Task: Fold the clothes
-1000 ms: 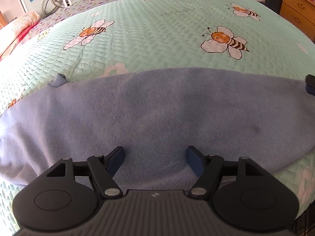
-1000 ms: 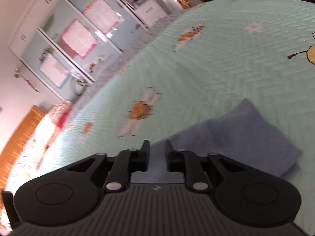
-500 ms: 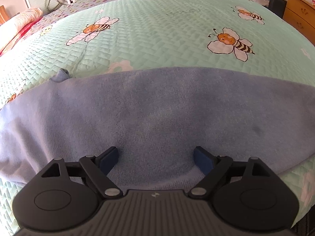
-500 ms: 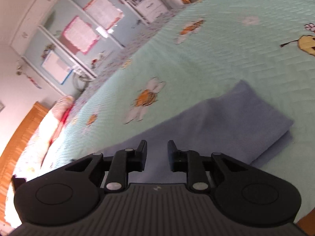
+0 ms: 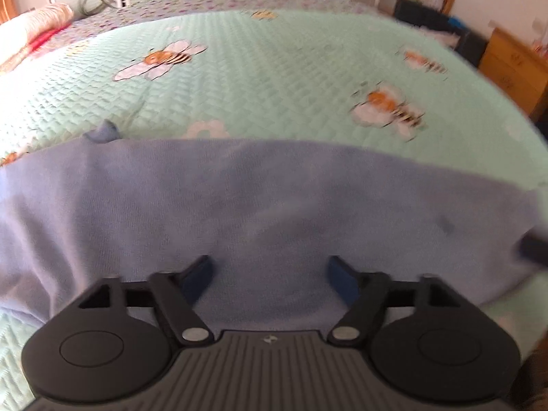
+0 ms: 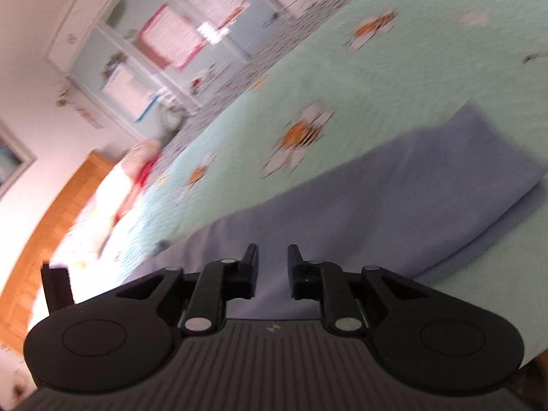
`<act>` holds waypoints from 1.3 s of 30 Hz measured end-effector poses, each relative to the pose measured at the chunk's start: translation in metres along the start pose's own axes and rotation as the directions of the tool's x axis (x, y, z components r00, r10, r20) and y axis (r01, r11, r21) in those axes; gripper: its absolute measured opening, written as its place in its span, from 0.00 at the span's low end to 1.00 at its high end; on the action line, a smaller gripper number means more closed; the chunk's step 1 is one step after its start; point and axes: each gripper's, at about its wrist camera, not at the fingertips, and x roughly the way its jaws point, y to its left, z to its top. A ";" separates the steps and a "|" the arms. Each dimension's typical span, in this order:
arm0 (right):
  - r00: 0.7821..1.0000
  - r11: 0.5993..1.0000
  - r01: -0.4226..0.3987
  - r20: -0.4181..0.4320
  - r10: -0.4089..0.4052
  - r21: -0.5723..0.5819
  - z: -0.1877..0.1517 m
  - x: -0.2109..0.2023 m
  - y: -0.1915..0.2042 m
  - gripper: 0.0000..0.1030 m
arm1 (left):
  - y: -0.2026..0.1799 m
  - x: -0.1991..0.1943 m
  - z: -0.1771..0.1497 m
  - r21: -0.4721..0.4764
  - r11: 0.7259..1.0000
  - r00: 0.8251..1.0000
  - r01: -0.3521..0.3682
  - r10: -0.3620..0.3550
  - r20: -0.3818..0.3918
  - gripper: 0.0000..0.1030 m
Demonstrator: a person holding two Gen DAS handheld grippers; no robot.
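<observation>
A lavender-blue garment [image 5: 260,198] lies folded in a long flat band across the near part of the bed. My left gripper [image 5: 269,269] is open and empty, with its jaws wide apart just above the garment's near edge. A dark tip of the right gripper shows at the right edge of the left wrist view [image 5: 532,250]. In the right wrist view the same garment [image 6: 411,185] stretches away to a doubled end at the right. My right gripper [image 6: 272,257] hovers over it, jaws a small gap apart with nothing between them.
The bed has a mint green quilt [image 5: 274,68] printed with bees. A pillow and rolled bedding [image 5: 34,30] lie at the far left. A wooden dresser [image 5: 513,68] stands at the right, white cabinets [image 6: 191,34] behind the bed, and a wooden bed frame [image 6: 44,226] at the left.
Both grippers have drawn back and lifted a little from the garment. The right gripper's jaws have opened slightly wider. The garment has stayed in place.
</observation>
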 end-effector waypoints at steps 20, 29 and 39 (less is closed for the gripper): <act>0.990 0.984 0.093 -0.090 -0.108 -0.153 -0.022 0.019 0.026 0.28 | -0.023 0.005 -0.013 0.090 0.996 1.000 -0.003 0.005 -0.030 0.66; 0.986 0.981 0.079 -0.128 -0.103 -0.179 -0.036 0.037 0.026 0.28 | -0.022 0.008 -0.014 0.093 0.996 1.000 0.007 -0.005 -0.026 0.68; 0.986 0.981 0.083 -0.126 -0.107 -0.177 -0.035 0.019 0.037 0.28 | 0.001 -0.008 -0.015 0.011 0.993 0.992 0.120 -0.120 0.050 0.66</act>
